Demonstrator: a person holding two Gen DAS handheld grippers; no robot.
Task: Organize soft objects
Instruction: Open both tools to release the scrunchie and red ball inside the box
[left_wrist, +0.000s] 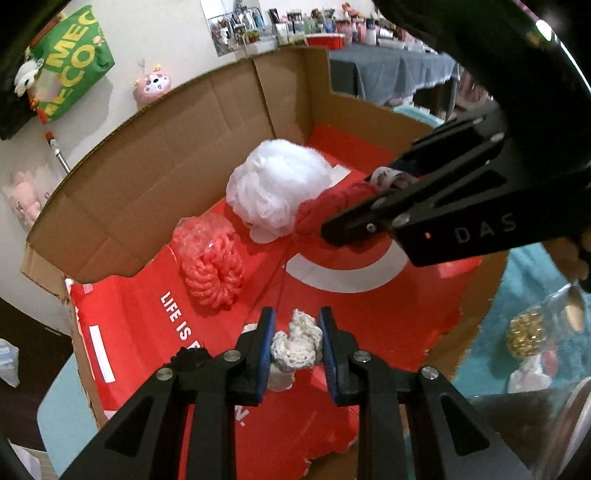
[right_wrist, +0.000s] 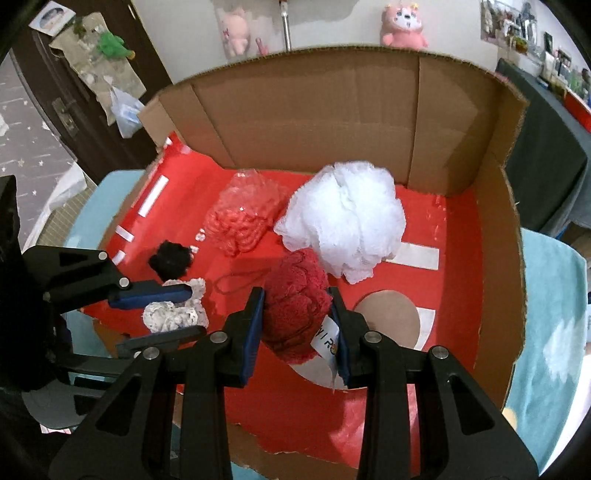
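Note:
A cardboard box (right_wrist: 314, 110) with a red lining holds several soft things. My left gripper (left_wrist: 297, 325) is shut on a white crocheted piece (left_wrist: 295, 345), low over the box's near left; it also shows in the right wrist view (right_wrist: 173, 314). My right gripper (right_wrist: 297, 299) is shut on a dark red towel bundle (right_wrist: 295, 306) with a white label, beside a white mesh bath pouf (right_wrist: 343, 218). In the left wrist view the right gripper (left_wrist: 332, 229) holds the red bundle (left_wrist: 332, 206) against the pouf (left_wrist: 277, 188). A pink-red mesh pouf (right_wrist: 240, 218) and a black fuzzy ball (right_wrist: 170, 258) lie in the box.
The box stands on a light blue cloth (right_wrist: 554, 314). A gold scrubber and small bagged items (left_wrist: 524, 332) lie on the cloth right of the box. Pink plush toys (right_wrist: 402, 26) hang on the wall behind. A cluttered table (left_wrist: 388, 66) stands at the back.

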